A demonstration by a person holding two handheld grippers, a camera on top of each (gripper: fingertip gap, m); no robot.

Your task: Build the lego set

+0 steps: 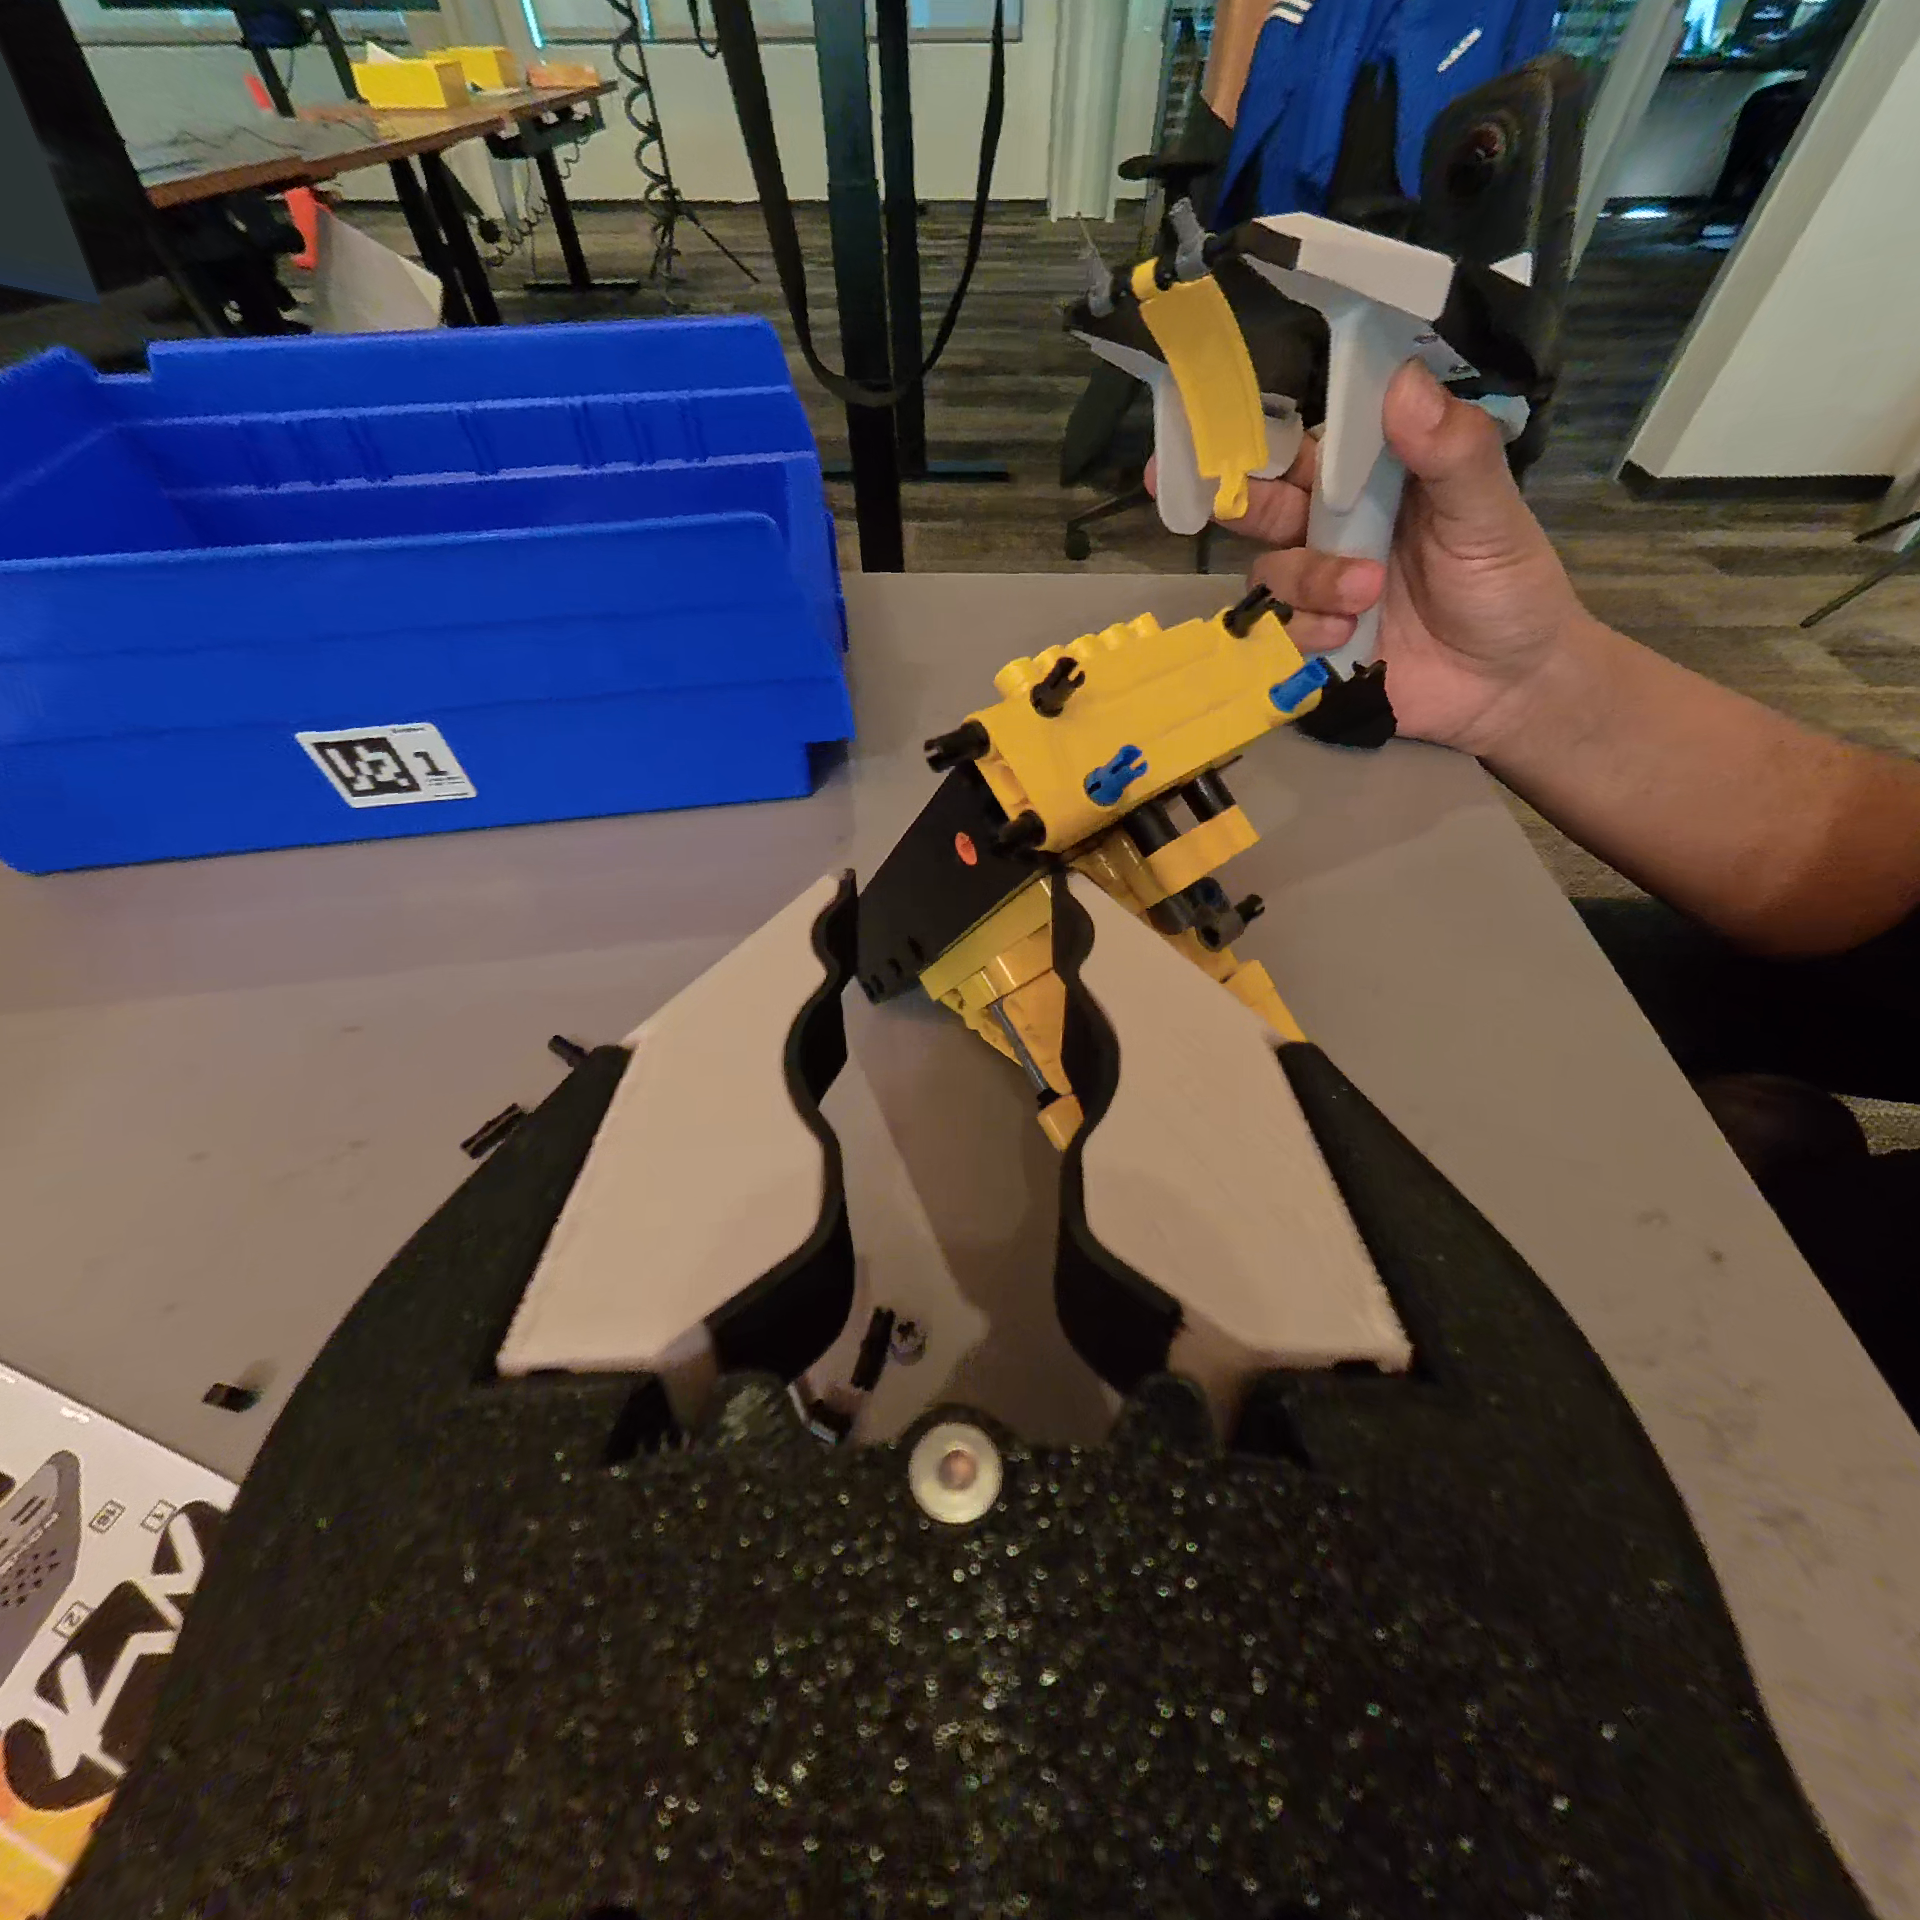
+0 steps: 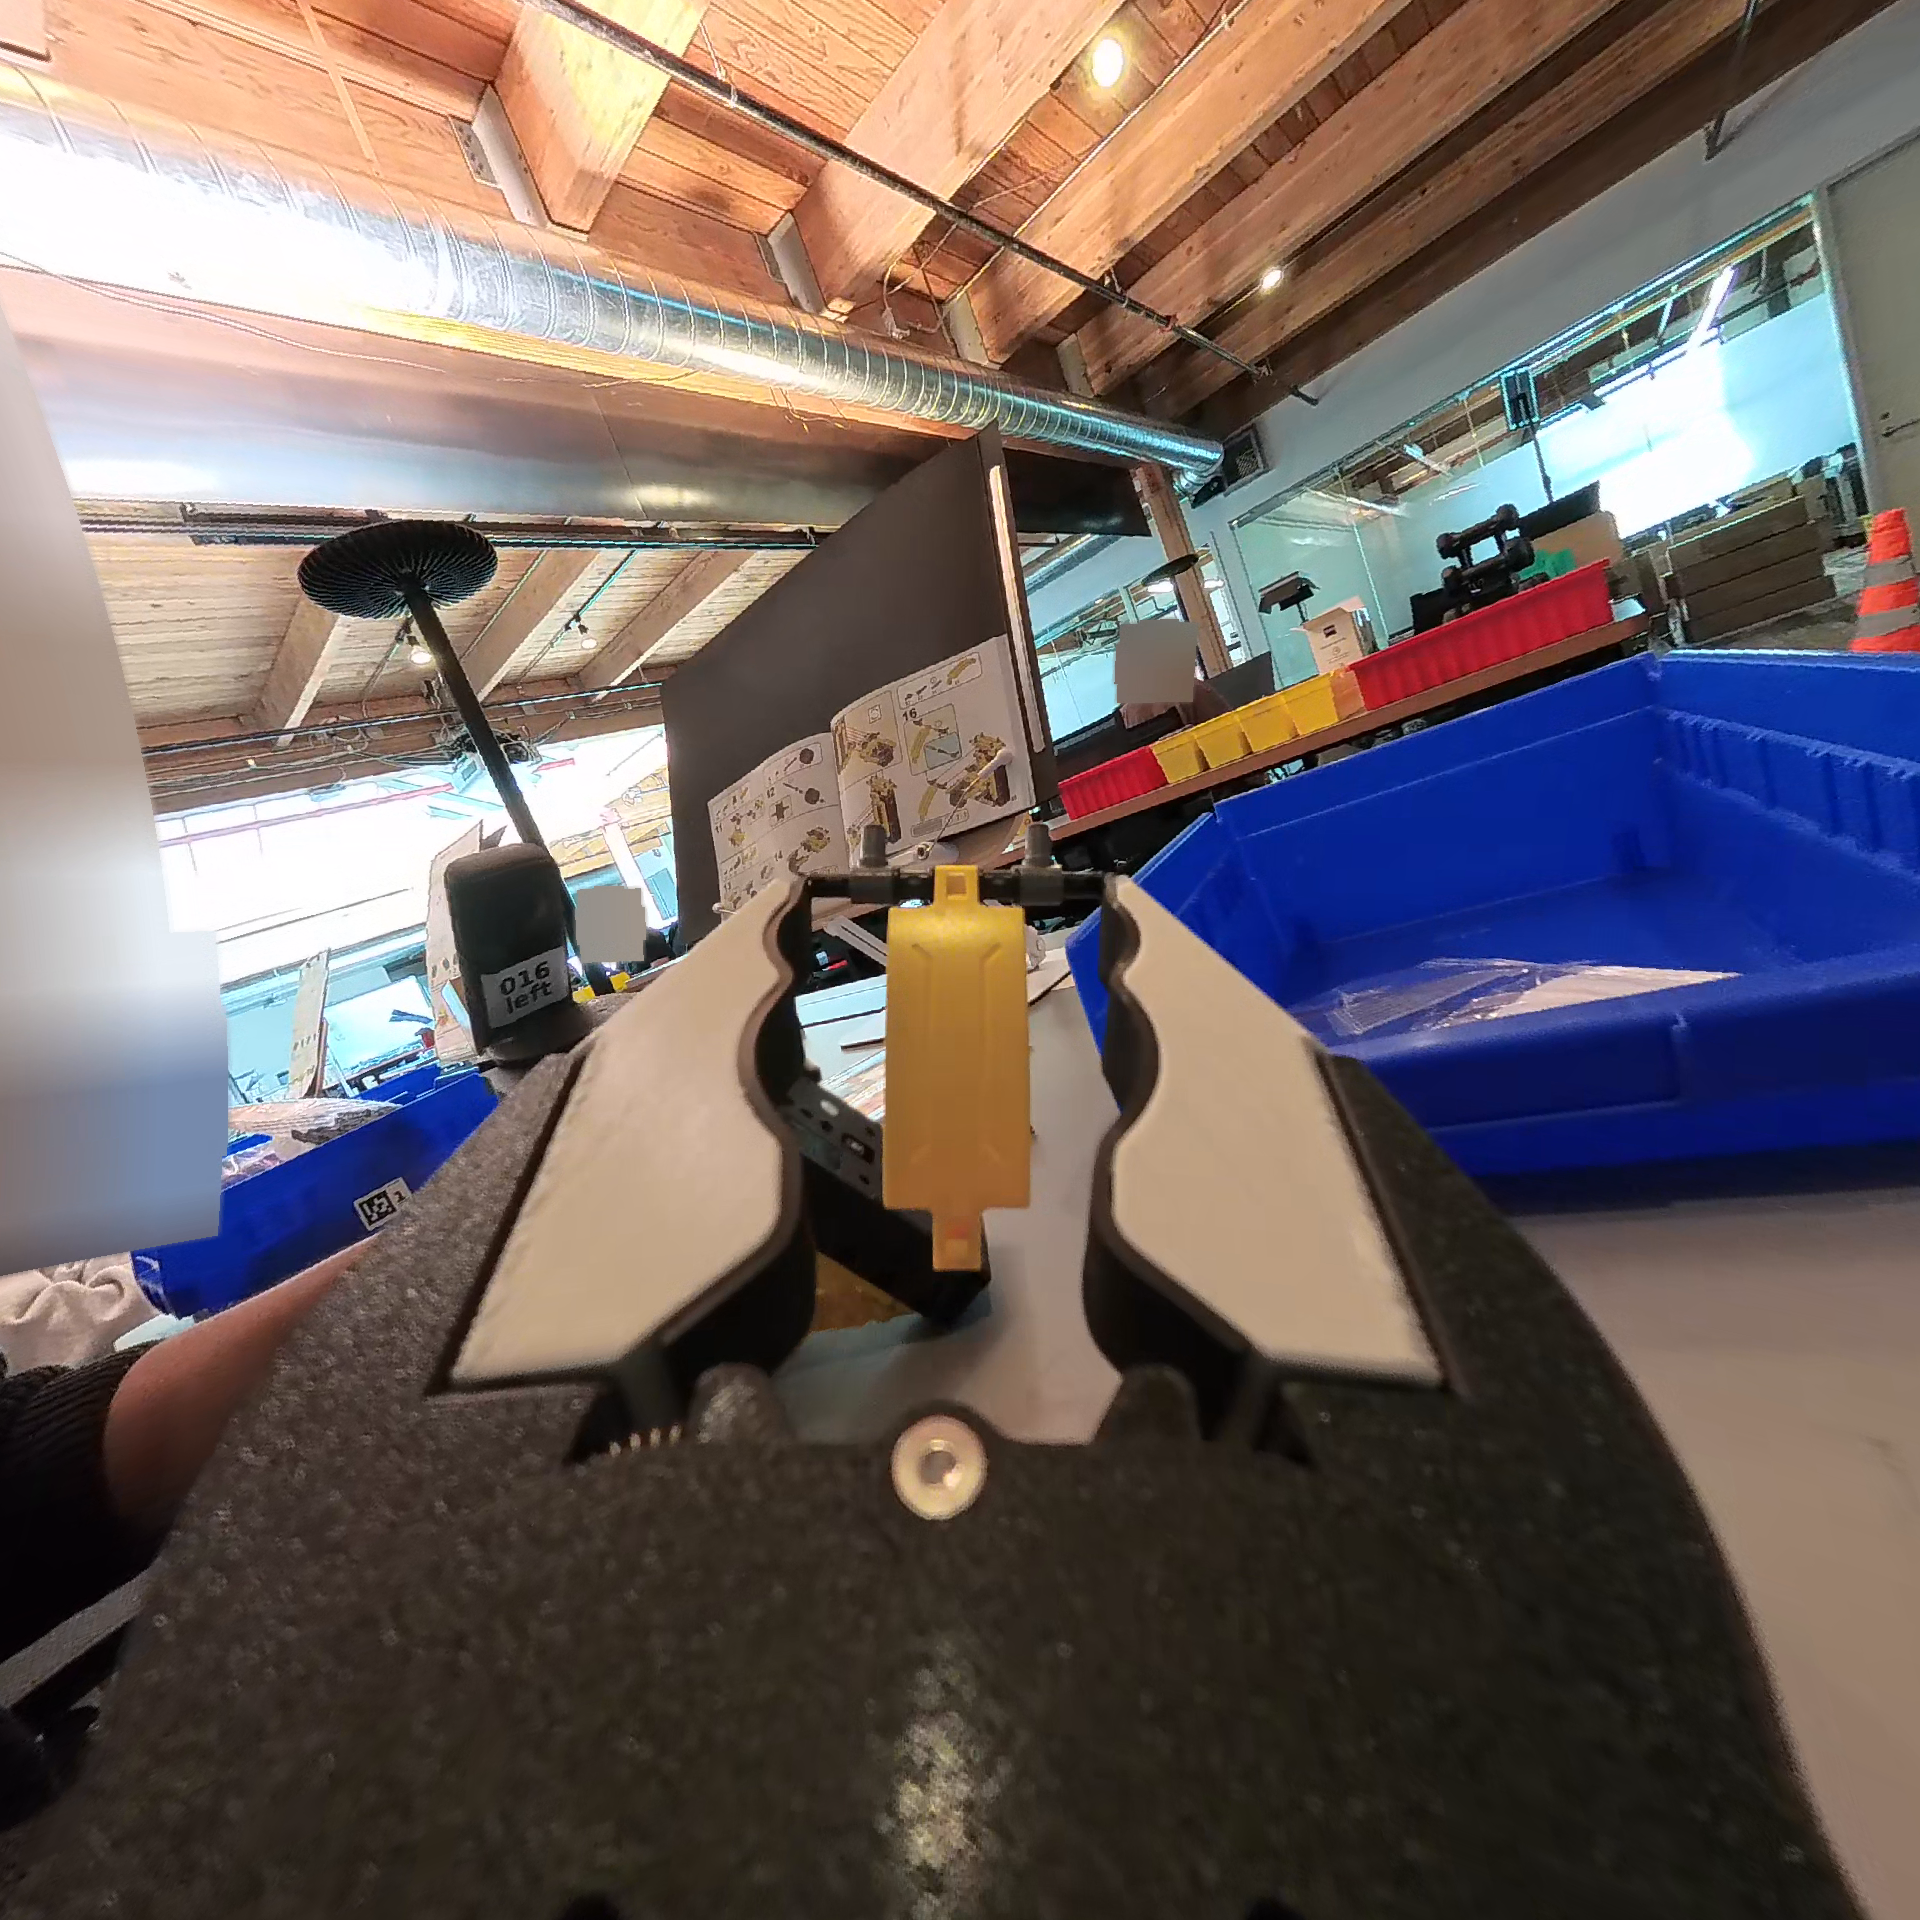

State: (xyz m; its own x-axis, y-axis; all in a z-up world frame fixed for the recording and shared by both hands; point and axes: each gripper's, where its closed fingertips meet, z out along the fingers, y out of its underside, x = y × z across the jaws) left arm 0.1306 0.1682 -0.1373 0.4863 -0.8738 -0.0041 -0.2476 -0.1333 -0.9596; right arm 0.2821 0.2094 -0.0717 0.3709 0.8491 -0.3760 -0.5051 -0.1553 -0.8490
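My left gripper (image 1: pixel 956 902) is shut on a yellow and black brick-built model (image 1: pixel 1122 727) and holds it tilted above the grey table (image 1: pixel 312 1039). The model has black and blue pins sticking out of its sides. My right gripper (image 2: pixel 956 891) is shut on a black axle bar (image 2: pixel 883 888) from which a yellow curved panel (image 2: pixel 956 1070) hangs between the fingers. In the left wrist view the right gripper (image 1: pixel 1143 272) is held by a hand (image 1: pixel 1475 582) above and behind the model, with the yellow panel (image 1: pixel 1205 384) facing it. The model also shows below the panel in the right wrist view (image 2: pixel 831 1138).
A large blue bin (image 1: pixel 416 623) stands at the back left of the table; it also shows in the right wrist view (image 2: pixel 1558 935). An open instruction booklet (image 2: pixel 873 790) leans on a dark panel. Loose black pins (image 1: pixel 488 1127) and a printed sheet (image 1: pixel 62 1610) lie at the left. Spacing between my two grippers at the tips: around 20 centimetres.
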